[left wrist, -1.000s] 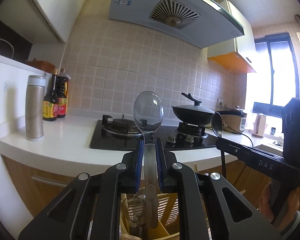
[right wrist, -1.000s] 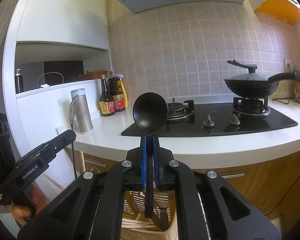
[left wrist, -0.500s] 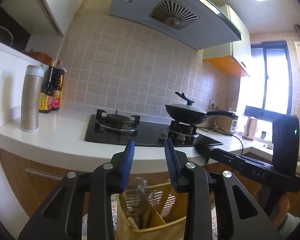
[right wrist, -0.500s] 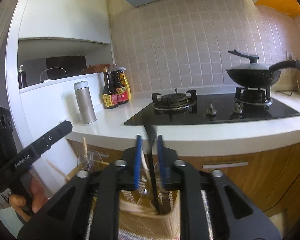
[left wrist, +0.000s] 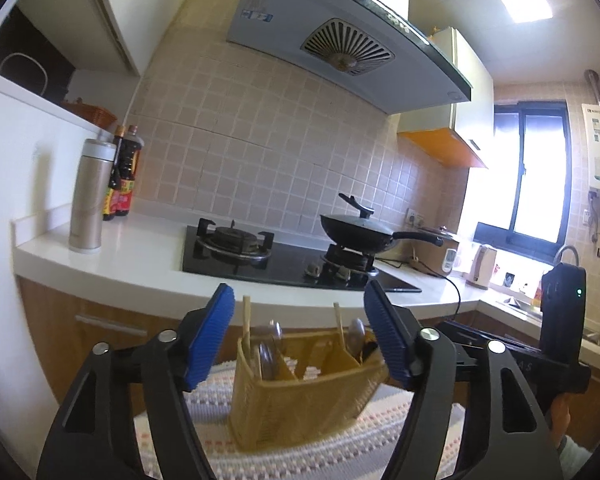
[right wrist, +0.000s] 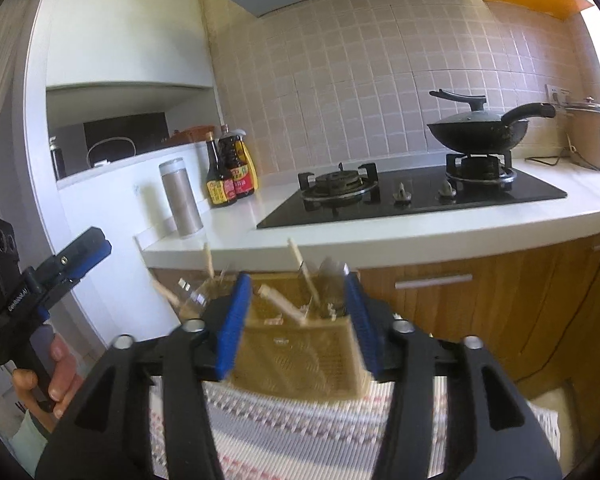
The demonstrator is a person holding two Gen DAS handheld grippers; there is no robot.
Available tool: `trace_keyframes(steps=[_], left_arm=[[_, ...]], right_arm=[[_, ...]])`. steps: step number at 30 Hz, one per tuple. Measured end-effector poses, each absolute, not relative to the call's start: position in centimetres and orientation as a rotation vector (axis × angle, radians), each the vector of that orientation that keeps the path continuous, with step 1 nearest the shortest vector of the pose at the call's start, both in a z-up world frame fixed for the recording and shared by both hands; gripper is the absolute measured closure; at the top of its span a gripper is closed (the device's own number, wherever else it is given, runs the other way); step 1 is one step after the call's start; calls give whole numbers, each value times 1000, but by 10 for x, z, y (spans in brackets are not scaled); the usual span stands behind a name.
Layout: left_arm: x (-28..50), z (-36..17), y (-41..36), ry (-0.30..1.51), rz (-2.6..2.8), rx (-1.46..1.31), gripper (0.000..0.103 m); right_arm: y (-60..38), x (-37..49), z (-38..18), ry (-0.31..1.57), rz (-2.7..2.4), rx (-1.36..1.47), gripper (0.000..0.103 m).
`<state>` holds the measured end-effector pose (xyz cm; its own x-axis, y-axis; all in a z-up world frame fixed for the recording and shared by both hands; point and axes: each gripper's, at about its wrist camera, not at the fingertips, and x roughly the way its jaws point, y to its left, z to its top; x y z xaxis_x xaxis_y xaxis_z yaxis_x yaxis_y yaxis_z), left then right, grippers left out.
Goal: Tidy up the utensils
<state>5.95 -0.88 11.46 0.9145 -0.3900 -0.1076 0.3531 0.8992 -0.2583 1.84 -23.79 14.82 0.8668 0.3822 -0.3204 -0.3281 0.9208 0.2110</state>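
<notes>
Both wrist views face stove (left wrist: 268, 256) wall, sharing close utensil basket (left wrist: 300, 396).

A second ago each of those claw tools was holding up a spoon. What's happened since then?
Both spoons were let go into the woven utensil basket. The left gripper dropped its clear spoon, the right gripper its black one; both jaws have just been opening and grip nothing. Both tools pulled back from the basket. The wok, bottles and flask stayed put.

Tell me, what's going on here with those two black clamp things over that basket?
A person holds a gripper in each hand. Both the left gripper and the right gripper have just been opening and hold nothing. Spoons and chopsticks stand in the woven basket on a striped mat, by the kitchen counter.
</notes>
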Motion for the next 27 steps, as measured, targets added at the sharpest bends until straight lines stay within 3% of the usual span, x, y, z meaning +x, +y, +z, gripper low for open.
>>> trace_keyframes(steps=[5,12,16,27], left_arm=[[32,102,-13,190,-349,-227,19],[15,70,-21,218,-189,-214,9],[13,42,-30,250,-93,-190,8],[27,6,-57,312,-2,13,8]], right_arm=[[-230,-12,133,379,344,148,43],[-221,-38,111,332,257,123,25],[-218,-47,97,286,198,103,19],[-224,-39,73,293,127,55,18]])
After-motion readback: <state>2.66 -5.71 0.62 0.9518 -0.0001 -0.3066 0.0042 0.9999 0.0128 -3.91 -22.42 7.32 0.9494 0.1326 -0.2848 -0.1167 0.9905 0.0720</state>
